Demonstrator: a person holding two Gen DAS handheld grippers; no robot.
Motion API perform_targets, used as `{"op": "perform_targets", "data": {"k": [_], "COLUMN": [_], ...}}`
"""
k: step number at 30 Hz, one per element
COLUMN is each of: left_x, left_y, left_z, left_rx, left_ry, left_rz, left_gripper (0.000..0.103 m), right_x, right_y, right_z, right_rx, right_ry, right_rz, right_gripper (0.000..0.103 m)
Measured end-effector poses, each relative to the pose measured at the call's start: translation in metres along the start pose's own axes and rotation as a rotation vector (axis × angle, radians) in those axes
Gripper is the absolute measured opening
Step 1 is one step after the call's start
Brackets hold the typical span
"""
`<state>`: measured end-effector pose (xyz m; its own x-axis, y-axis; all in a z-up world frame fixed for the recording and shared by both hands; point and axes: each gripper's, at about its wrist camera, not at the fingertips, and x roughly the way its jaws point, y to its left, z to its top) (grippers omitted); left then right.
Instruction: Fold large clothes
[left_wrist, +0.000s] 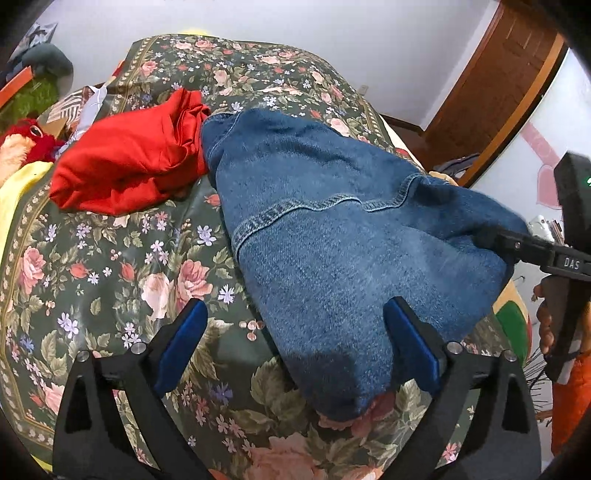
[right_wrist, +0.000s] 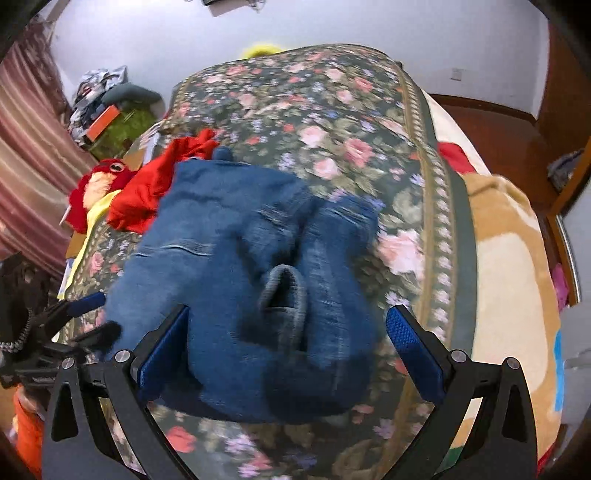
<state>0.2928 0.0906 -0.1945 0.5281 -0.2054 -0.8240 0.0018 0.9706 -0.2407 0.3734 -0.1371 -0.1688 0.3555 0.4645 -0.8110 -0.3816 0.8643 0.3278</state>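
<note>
Jeans (left_wrist: 332, 236) lie folded beside red garment (left_wrist: 129, 166) on floral bedspread (left_wrist: 110, 258); left gripper (left_wrist: 295, 347) and right gripper (right_wrist: 288, 343) both gape wide, holding nothing, final tidying seemingly left.

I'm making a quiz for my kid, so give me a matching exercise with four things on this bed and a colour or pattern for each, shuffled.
Things:
1. jeans
2. folded shirt
3. bedspread
4. stuffed toy

Descriptions:
A. plain red cloth
B. dark green with pink roses
C. blue denim
D. red fuzz with a pale face

Pairs: 1-C, 2-A, 3-B, 4-D
</note>
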Motion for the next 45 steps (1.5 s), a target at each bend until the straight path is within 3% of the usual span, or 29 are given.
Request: {"op": "perform_targets", "data": {"k": [6, 13, 19, 22, 27, 33, 37, 41, 45], "left_x": [0.005, 0.002, -0.010, -0.016, -0.016, 0.016, 0.034, 0.054, 0.076], "left_y": [-0.001, 0.002, -0.007, -0.010, 0.000, 0.024, 0.039, 0.051, 0.061], "left_z": [-0.013, -0.018, -0.006, 0.006, 0.027, 0.040, 0.041, 0.044, 0.045], "left_rx": [0.015, -0.014, 0.031, 0.066, 0.055, -0.061, -0.153, -0.229, -0.320], "left_ry": [0.008, 0.036, 0.006, -0.033, -0.063, 0.030, 0.082, 0.156, 0.231], "left_rz": [-0.017, -0.046, 0.046, 0.105, 0.105, 0.048, -0.070, -0.192, -0.313], "left_gripper": [0.103, 0.103, 0.103, 0.103, 0.103, 0.103, 0.103, 0.103, 0.103], "right_x": [0.000, -0.007, -0.013, -0.014, -0.008, 0.019, 0.046, 0.068, 0.085], "right_y": [-0.029, -0.032, -0.016, -0.009, 0.007, 0.008, -0.016, -0.046, -0.062], "right_z": [-0.024, -0.035, -0.023, -0.014, 0.003, 0.017, 0.020, 0.017, 0.010], "right_rx": [0.071, 0.088, 0.023, 0.004, -0.034, -0.049, 0.009, 0.150, 0.223], "right_ry": [0.035, 0.029, 0.022, 0.026, 0.024, 0.092, 0.199, 0.315, 0.372], "right_rz": [0.071, 0.072, -0.019, -0.023, -0.003, 0.035, 0.066, 0.227, 0.358], "right_gripper": [0.103, 0.103, 0.103, 0.103, 0.103, 0.103, 0.103, 0.103, 0.103]}}
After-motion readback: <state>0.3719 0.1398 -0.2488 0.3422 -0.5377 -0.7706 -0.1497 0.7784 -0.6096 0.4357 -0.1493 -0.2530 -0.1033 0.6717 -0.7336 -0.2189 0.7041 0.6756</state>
